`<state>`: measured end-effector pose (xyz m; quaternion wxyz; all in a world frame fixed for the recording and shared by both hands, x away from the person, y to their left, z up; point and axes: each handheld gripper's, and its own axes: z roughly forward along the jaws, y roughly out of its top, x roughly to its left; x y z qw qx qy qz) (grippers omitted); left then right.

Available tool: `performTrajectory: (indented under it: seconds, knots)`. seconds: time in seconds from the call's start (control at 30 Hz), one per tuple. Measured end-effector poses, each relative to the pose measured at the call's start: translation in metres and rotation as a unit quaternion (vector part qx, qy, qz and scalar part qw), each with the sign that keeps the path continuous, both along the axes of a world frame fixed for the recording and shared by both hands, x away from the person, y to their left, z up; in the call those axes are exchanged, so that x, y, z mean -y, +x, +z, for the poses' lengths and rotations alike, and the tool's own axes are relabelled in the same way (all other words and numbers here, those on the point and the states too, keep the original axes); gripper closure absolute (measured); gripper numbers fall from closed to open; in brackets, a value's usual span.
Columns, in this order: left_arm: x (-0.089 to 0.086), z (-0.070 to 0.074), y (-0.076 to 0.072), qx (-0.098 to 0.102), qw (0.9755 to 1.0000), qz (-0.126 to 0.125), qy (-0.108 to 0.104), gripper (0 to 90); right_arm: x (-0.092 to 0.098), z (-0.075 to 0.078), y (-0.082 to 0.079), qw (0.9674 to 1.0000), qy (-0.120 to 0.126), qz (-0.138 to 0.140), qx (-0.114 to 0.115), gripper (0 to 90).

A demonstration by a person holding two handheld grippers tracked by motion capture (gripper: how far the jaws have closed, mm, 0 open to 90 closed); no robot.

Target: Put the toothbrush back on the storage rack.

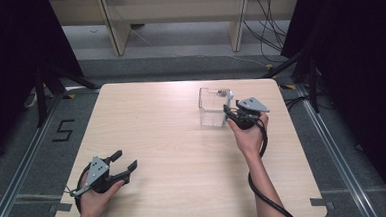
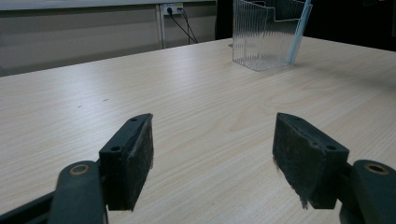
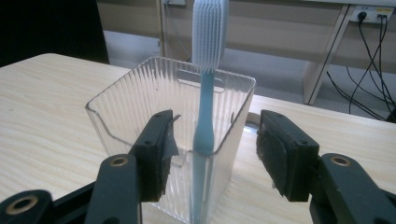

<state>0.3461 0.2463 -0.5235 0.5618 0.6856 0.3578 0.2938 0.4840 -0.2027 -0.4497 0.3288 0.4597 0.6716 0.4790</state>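
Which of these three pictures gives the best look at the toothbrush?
The right gripper view: the toothbrush stands upright in the clear ribbed holder, close up, bristles and blue handle plain. In the left gripper view it is a thin pale blue stick at the holder's side, far off. The high view leaves it too small to make out.

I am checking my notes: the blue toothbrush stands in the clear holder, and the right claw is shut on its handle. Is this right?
Not quite. The right gripper view shows the right claw open, its jaws apart beside the blue toothbrush. The toothbrush does stand in the clear holder.
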Motion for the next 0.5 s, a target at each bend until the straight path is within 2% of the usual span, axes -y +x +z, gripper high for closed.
performTrajectory:
  seconds: [0.03,0.07,0.2,0.23,0.3,0.37,0.4,0.47,0.5]
  knots:
    - [0.0,0.0,0.0,0.0,1.0,0.0,-0.001,28.9,0.002,0.0,0.0,0.9999,-0.015,0.0,0.007,46.3]
    - [0.0,0.0,0.0,-0.001,1.0,0.0,-0.001,28.9,0.002,0.0,-0.003,1.0,-0.001,0.002,-0.009,46.1]
    - [0.0,0.0,0.0,-0.001,1.0,0.001,-0.001,28.9,0.006,0.001,-0.008,1.0,-0.007,0.004,-0.005,45.7]
    - [0.0,0.0,0.0,-0.001,1.0,0.0,-0.001,28.9,0.006,0.001,-0.011,0.9999,-0.008,-0.004,-0.007,45.6]
    - [0.0,0.0,0.0,-0.001,1.0,0.0,-0.001,28.9,0.009,0.001,-0.014,0.9998,-0.016,0.006,-0.008,45.5]
    - [0.0,0.0,0.0,-0.001,1.0,0.0,-0.001,28.9,0.009,0.0,-0.019,0.9998,-0.007,0.006,-0.015,45.5]
    - [0.0,0.0,0.0,-0.001,1.0,0.0,-0.001,28.9,0.011,-0.001,-0.021,0.9997,-0.017,0.009,-0.013,45.5]
    - [0.0,0.0,0.0,0.0,1.0,0.0,0.0,28.9,0.012,-0.003,-0.025,0.9997,-0.008,0.01,-0.02,45.5]
    - [0.0,0.0,0.0,0.0,1.0,0.0,0.0,28.9,0.014,-0.004,-0.027,0.9996,-0.012,0.012,-0.022,45.5]
